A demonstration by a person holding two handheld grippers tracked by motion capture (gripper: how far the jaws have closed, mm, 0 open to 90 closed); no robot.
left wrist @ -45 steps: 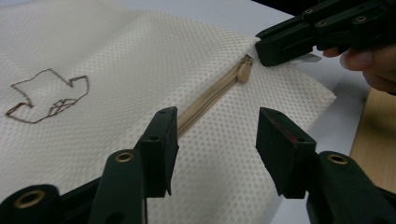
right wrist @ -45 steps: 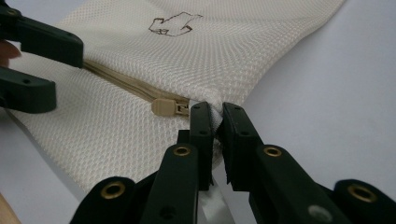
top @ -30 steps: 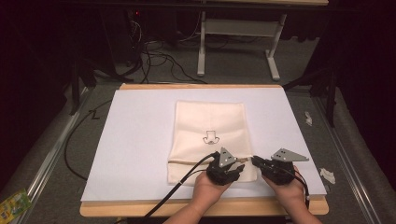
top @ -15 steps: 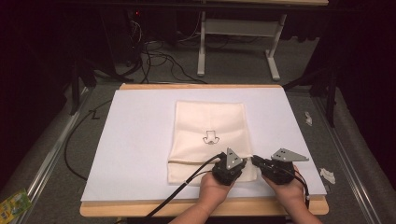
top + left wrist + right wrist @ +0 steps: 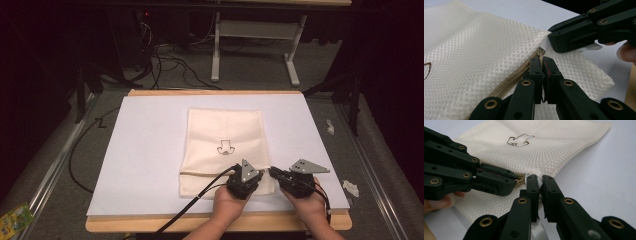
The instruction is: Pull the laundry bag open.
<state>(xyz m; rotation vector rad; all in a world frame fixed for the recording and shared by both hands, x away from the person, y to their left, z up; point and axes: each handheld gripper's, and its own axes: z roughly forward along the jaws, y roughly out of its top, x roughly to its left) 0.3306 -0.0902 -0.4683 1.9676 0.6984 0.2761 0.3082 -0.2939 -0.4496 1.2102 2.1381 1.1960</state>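
Holding the cream mesh bag [image 5: 224, 145] at its near right corner, we work low on the white table sheet [image 5: 145, 150]. Our left gripper [image 5: 542, 65] has its jaws pinched together on the zipper pull [image 5: 540, 53], where the tan zipper [image 5: 511, 80] ends. Our right gripper [image 5: 539, 183] is clamped on the bag's white corner tab [image 5: 539, 179]. The weave is dimpled, honeycomb-like, with a small outlined logo [image 5: 224, 148]. Bare sheet lies open left and right; the wooden table edge [image 5: 150, 223] is near our hands.
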